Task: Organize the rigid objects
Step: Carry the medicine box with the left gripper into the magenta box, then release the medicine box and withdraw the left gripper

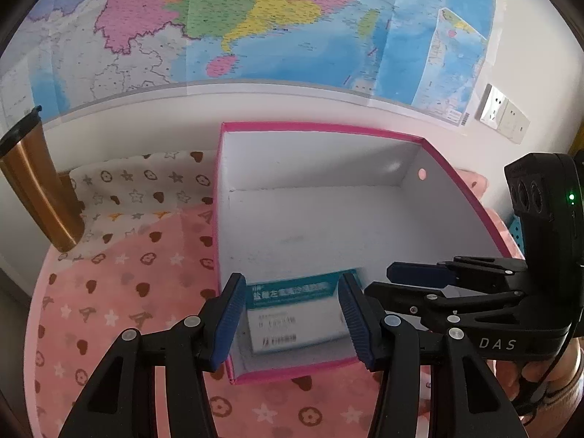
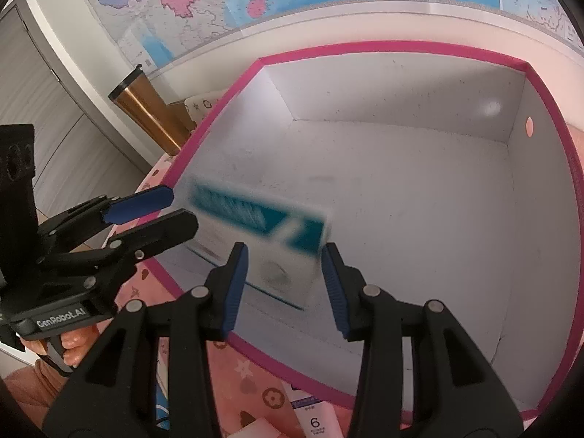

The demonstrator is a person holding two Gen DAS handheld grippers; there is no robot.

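Medicine carton (image 1: 292, 325) in pink bin (image 1: 321, 128), near-left corner; both grippers over it.

Left gripper (image 1: 292, 286) and right gripper (image 2: 284, 250) each have fingers spread and pinch nothing; seen side-on from the other camera, each gap is empty. They probably hover here because the carton has just gone in, low in the corner to leave the floor free. The carton is smeared in the right view, so its print and exact lie are unreadable. A second carton (image 2: 314, 416) waits on the cloth (image 1: 127, 310), cut off by the frame.
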